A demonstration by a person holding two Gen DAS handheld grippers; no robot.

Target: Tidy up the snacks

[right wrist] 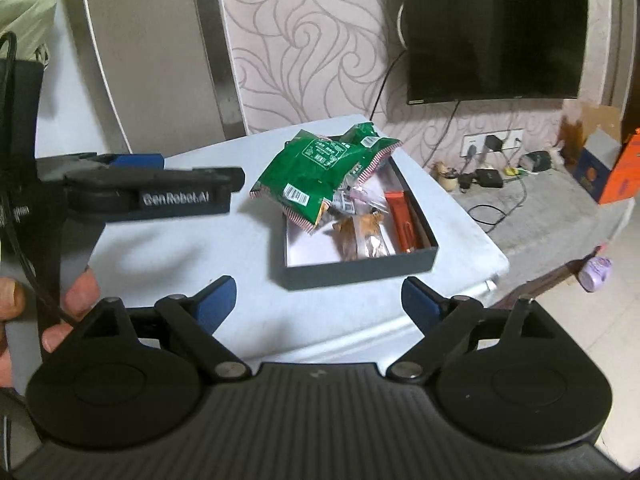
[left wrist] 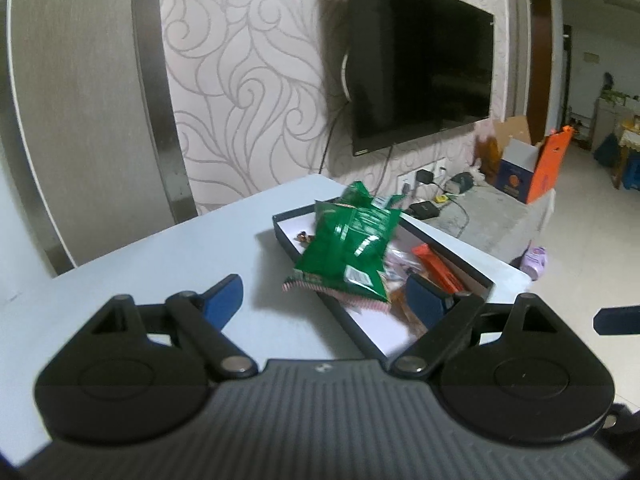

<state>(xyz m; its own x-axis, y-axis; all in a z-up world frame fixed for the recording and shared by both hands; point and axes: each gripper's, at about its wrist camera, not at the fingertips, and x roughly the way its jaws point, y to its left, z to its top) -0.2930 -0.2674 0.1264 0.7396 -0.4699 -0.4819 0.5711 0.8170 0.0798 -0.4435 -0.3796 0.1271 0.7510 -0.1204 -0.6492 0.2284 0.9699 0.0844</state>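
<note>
left hand-held gripper: i see my blue fingers spread wide with nothing between them. it hangs above the bench, near the box's near left corner. in the right wrist view it shows from the side, at the far left.
right hand-held gripper: my fingers are spread wide here too, and they grip nothing. it hangs over the near edge of the bench, a little way back from the box.
box: a dark, low box with a white floor, sitting on the bench, toward its right side. its lid is off. in the right wrist view i see its near wall.
green snack bags: two shiny green bags with red and white striped ends. they lie on top of each other at the far left end of the box and stick out over its left wall. also seen here.
orange pack: a long orange pack lying flat along the right wall inside the box.
small snacks: brown and clear wrapped bits in the middle of the box, between the green bags and the orange pack.
bench: pale blue and smooth.
tv: dark and flat, on the swirly wall far behind the bench.
person's fingers: at the near left, around the left tool's handle.
</note>
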